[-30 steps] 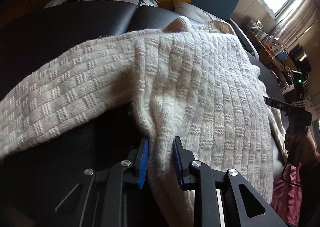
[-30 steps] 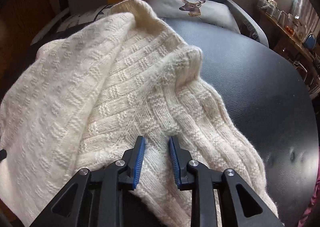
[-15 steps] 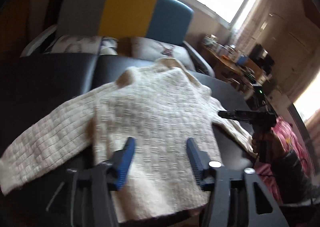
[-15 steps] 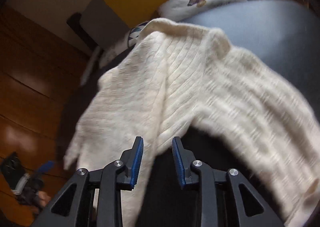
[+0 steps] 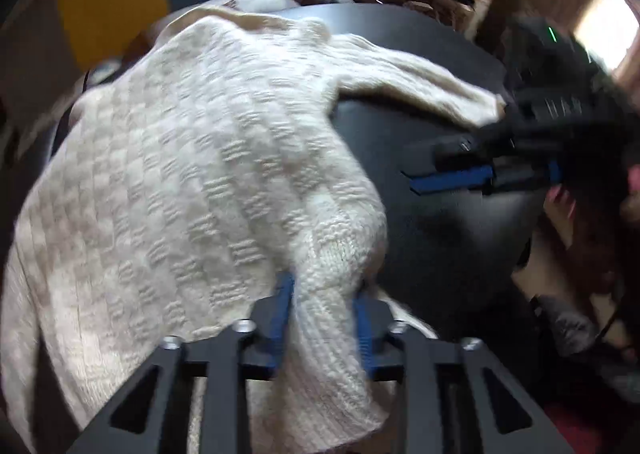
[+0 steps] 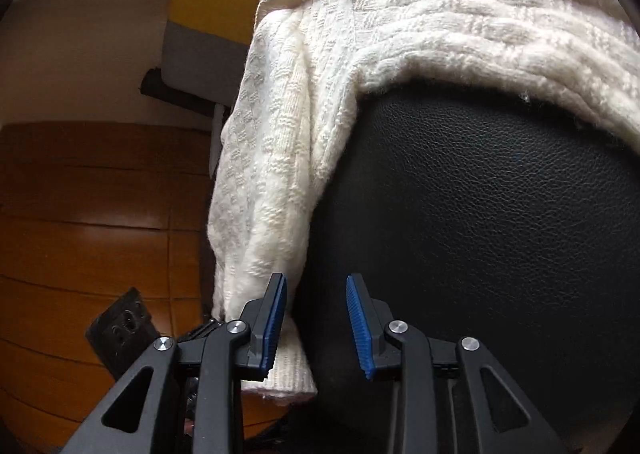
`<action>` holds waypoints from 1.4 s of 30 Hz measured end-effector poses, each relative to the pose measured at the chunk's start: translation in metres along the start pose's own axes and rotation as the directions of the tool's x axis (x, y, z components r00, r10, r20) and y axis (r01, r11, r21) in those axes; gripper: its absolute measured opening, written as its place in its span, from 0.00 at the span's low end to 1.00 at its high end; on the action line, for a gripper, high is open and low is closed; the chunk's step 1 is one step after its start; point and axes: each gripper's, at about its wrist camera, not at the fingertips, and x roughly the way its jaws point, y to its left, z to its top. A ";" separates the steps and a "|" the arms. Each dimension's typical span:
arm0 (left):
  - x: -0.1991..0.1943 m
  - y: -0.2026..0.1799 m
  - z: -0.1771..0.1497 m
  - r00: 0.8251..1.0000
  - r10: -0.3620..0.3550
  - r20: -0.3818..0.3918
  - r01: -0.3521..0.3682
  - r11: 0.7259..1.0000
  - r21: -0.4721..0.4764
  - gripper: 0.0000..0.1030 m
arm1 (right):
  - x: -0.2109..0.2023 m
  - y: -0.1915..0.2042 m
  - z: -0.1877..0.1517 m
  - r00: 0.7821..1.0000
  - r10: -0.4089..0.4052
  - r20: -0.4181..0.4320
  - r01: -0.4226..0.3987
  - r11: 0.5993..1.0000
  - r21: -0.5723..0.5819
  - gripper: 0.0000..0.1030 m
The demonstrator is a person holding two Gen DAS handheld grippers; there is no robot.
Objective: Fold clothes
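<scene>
Since earlier, left tongs (image 5: 324, 318) are closing on sweater (image 5: 192, 173) hem; right tongs (image 6: 316, 326) opening, empty, beside its sleeve.

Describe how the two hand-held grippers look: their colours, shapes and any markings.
The left hand-held gripper and the right hand-held gripper look alike: black angular arms with triangular cut-outs, silver round screws at the joints, and blue ribbed pads on the fingers. A green light glows on the right one's body.

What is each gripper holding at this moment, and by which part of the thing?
The closing left gripper has the cream sweater by a bunched ribbed edge. The right gripper, opening, holds nothing; a hanging sleeve lies beside one of its fingers.
</scene>
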 end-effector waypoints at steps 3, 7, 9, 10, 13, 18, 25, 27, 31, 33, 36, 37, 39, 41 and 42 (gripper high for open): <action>-0.025 0.077 -0.005 0.977 -0.179 0.115 0.207 0.923 -0.325 0.20 | 0.016 -0.004 0.012 1.000 -0.008 0.010 0.007 0.995 0.098 0.39; -0.056 0.148 -0.035 0.875 -0.321 0.363 0.476 0.713 -0.516 0.19 | 0.039 0.003 0.028 0.999 -0.001 0.047 -0.008 0.983 0.181 0.41; -0.059 0.164 -0.048 0.857 -0.320 0.405 0.508 0.661 -0.553 0.19 | 0.050 0.014 0.037 0.997 -0.032 0.073 0.019 0.985 0.172 0.41; -0.057 0.170 -0.054 0.849 -0.325 0.416 0.522 0.635 -0.569 0.19 | 0.055 0.021 0.040 0.994 -0.059 0.091 0.044 0.987 0.154 0.41; -0.047 0.182 -0.069 0.843 -0.339 0.418 0.537 0.581 -0.612 0.19 | 0.072 0.056 0.045 0.977 -0.169 0.129 0.178 0.982 -0.063 0.41; -0.037 0.177 -0.078 0.831 -0.392 0.395 0.556 0.574 -0.601 0.20 | 0.086 0.112 0.020 0.818 -0.462 0.342 0.575 0.659 -0.484 0.14; -0.040 0.126 -0.066 0.794 -0.533 0.293 0.607 0.669 -0.428 0.56 | 0.037 0.076 0.022 0.472 -0.713 0.519 0.857 0.234 -0.458 0.14; -0.037 0.113 -0.064 0.788 -0.557 0.264 0.615 0.680 -0.400 0.57 | 0.011 0.054 0.034 0.488 -0.734 0.473 0.862 0.320 -0.393 0.14; -0.037 0.113 -0.063 0.800 -0.546 0.247 0.597 0.688 -0.413 0.57 | -0.041 0.042 0.043 0.604 -0.664 0.440 0.796 0.529 -0.295 0.15; -0.040 0.119 -0.062 0.804 -0.537 0.257 0.593 0.682 -0.429 0.57 | -0.060 0.060 0.036 0.659 -0.576 0.484 0.744 0.596 -0.303 0.21; -0.048 0.137 -0.063 0.820 -0.490 0.297 0.572 0.678 -0.461 0.57 | -0.058 0.103 0.019 0.782 -0.399 0.479 0.607 0.662 -0.440 0.25; -0.053 0.146 -0.060 0.832 -0.454 0.318 0.554 0.684 -0.474 0.57 | -0.050 0.116 0.012 0.812 -0.363 0.456 0.570 0.662 -0.487 0.25; -0.063 0.165 -0.053 0.853 -0.380 0.356 0.518 0.694 -0.500 0.57 | -0.028 0.136 -0.004 0.850 -0.343 0.400 0.523 0.640 -0.563 0.25; -0.079 0.191 -0.046 0.881 -0.259 0.397 0.451 0.713 -0.537 0.58 | 0.000 0.141 -0.007 0.859 -0.385 0.338 0.512 0.621 -0.594 0.25; -0.086 0.205 -0.042 0.891 -0.196 0.410 0.415 0.719 -0.557 0.59 | 0.014 0.141 -0.007 0.856 -0.416 0.307 0.513 0.612 -0.602 0.25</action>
